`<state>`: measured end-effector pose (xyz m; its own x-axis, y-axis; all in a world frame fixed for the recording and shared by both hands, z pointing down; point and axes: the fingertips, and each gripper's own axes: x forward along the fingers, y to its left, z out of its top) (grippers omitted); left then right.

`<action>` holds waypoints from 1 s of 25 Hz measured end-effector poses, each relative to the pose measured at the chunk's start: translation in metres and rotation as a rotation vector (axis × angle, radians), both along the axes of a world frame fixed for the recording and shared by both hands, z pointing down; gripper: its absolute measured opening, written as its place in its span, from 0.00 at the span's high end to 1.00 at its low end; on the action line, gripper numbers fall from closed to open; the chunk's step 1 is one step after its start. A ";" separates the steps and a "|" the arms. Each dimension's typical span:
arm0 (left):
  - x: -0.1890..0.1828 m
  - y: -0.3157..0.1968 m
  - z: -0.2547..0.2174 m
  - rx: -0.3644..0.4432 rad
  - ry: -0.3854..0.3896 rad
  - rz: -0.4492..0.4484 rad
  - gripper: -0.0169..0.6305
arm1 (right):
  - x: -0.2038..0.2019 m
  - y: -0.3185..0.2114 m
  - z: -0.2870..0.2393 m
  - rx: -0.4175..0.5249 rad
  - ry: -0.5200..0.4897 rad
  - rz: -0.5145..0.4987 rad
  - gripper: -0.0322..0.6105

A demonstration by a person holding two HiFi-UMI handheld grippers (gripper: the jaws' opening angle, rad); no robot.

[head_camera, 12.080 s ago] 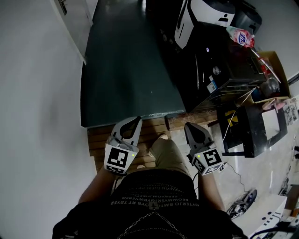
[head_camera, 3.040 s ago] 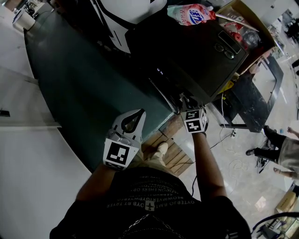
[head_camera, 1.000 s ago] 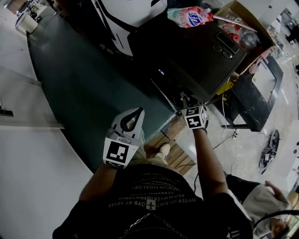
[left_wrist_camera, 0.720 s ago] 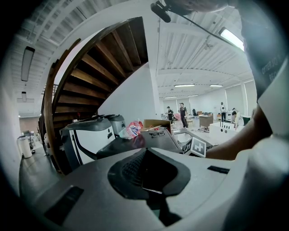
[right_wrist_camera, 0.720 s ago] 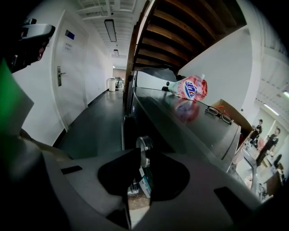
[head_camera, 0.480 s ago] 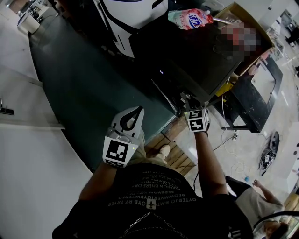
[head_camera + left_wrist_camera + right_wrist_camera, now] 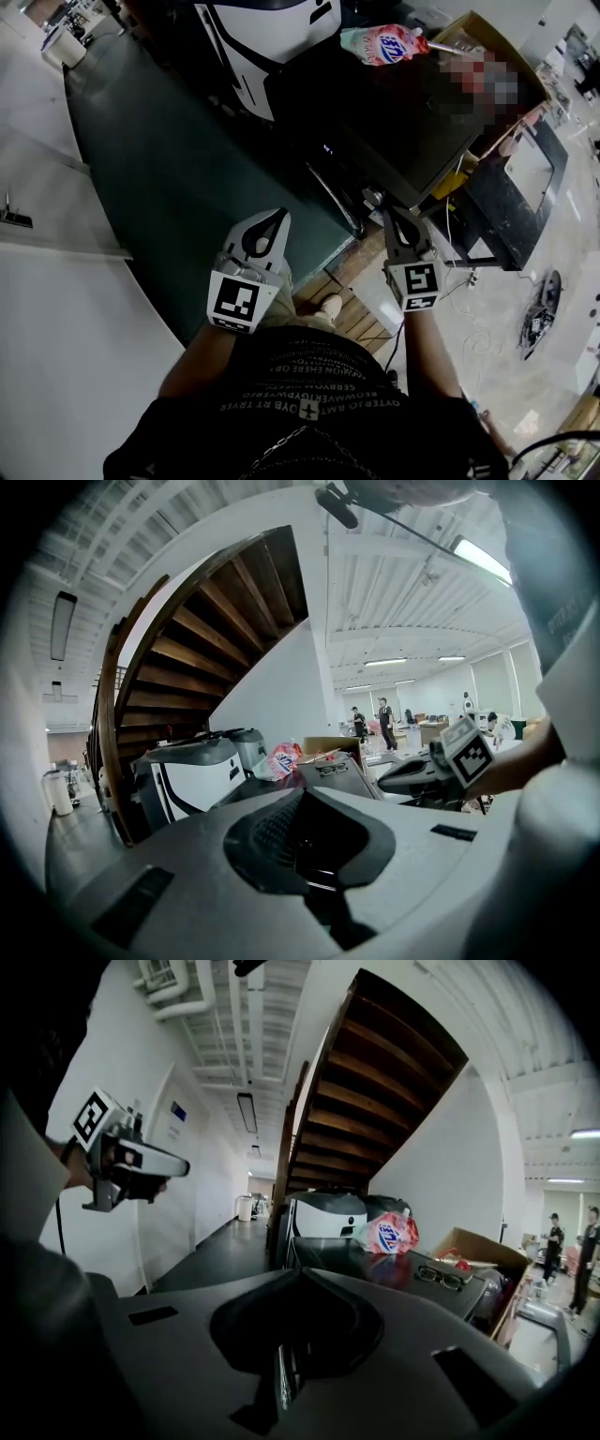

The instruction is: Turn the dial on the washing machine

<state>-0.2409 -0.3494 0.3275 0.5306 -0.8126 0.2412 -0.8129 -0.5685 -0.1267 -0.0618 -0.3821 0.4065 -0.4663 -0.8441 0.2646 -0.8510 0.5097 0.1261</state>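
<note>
Prob. open office/lab w/ wooden staircase [image 7: 375, 1091]

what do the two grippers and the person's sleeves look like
Both are smooth shells tapering to a point around a dark teardrop hollow. The left gripper looks light grey, the right gripper darker grey. Each carries a white cube with black square markers. The person wears a black short-sleeved shirt with pale lettering.

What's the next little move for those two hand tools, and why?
Probably keep drawing the right gripper back level with the left gripper. It was at the front of the washing machine a moment ago. Now it hangs clear of it, jaws together on nothing, so the turning looks finished.
</note>
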 end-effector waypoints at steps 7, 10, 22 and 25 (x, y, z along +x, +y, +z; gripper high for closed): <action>0.001 0.007 -0.011 0.022 0.005 -0.012 0.97 | -0.004 0.033 -0.059 0.075 -0.059 -0.027 0.96; 0.003 0.009 -0.014 0.026 0.006 -0.018 0.97 | 0.002 0.035 -0.050 0.033 -0.064 -0.015 0.96; 0.012 0.019 -0.032 0.055 0.015 -0.032 0.97 | 0.010 0.040 -0.063 0.046 -0.057 -0.033 0.95; 0.015 0.021 -0.034 0.061 0.017 -0.033 0.97 | 0.007 0.041 -0.065 0.056 -0.036 -0.048 0.95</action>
